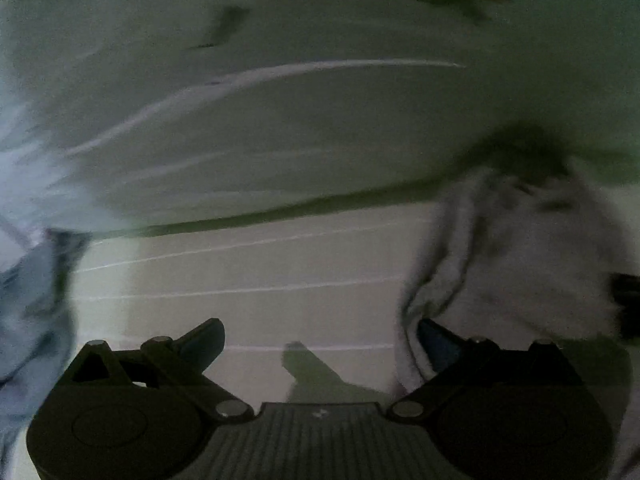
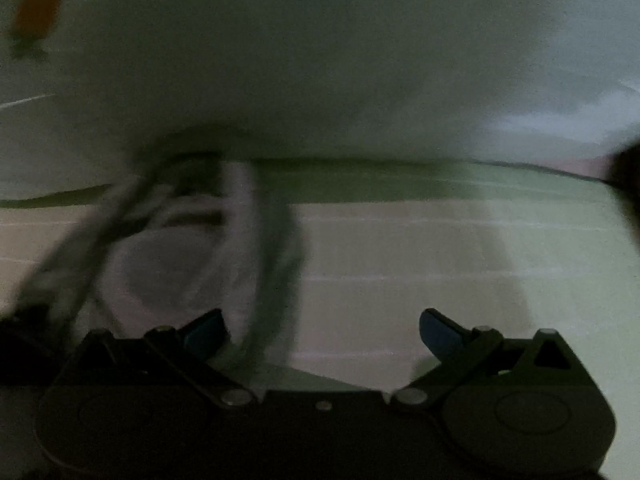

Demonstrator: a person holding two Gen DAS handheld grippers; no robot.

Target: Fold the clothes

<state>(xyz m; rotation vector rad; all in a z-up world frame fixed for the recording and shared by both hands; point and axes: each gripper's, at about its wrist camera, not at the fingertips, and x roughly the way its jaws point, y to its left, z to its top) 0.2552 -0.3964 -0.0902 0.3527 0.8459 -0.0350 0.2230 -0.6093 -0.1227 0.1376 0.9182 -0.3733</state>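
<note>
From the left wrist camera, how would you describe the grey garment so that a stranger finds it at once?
Start at the pale lined surface that fills the lower half of the left view. At its right side lies the grey garment, a crumpled heap against the right finger of the open left gripper. Unlike the blue cloth at the far left, it is grey and fuzzy.

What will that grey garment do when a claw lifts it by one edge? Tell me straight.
The grey garment lies bunched in soft folds, so it will probably sag and drape, not hold shape. Its surface looks fuzzy, so it likely won't slip from the pads. Lifted by one edge, the rest should trail on the pale striped surface. Motion blur limits certainty.
</note>
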